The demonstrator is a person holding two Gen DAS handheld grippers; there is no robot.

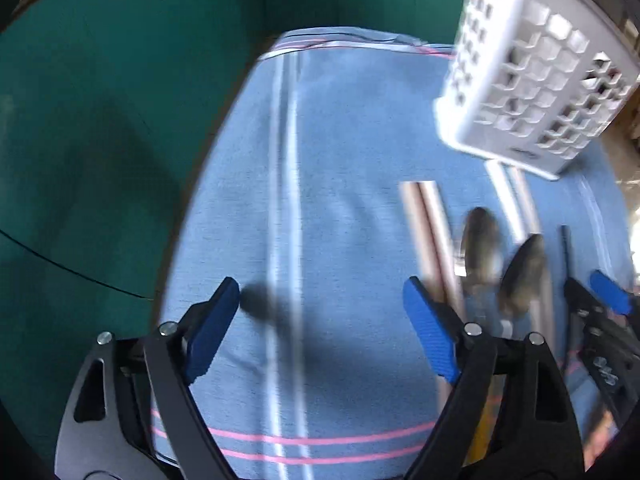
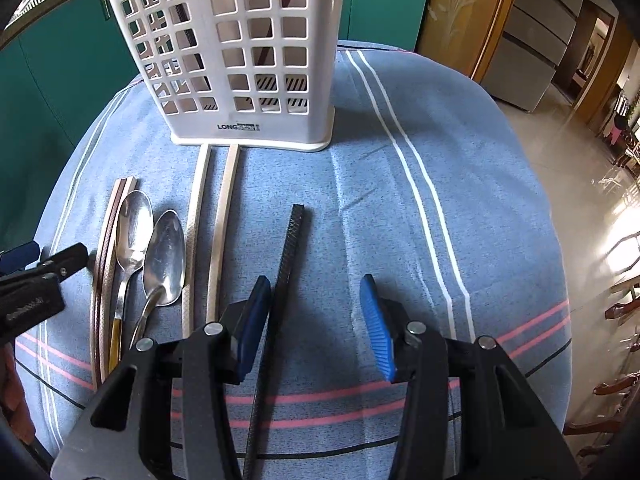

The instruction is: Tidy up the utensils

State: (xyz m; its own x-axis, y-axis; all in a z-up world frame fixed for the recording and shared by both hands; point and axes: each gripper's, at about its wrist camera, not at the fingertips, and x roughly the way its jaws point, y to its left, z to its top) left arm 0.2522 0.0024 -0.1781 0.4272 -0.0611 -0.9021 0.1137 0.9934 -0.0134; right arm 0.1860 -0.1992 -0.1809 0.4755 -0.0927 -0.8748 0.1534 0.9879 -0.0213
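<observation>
Left wrist view blurred; spoons (image 1: 500, 260) smeared beside the basket (image 1: 532, 80)

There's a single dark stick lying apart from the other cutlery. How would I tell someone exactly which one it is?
Start at the white slotted holder at the far end of the blue striped cloth. A row of utensils lies in front of it: brown chopsticks, two spoons, two cream chopsticks. The black chopstick is rightmost, the only black, cross-hatched one, lying single.
</observation>
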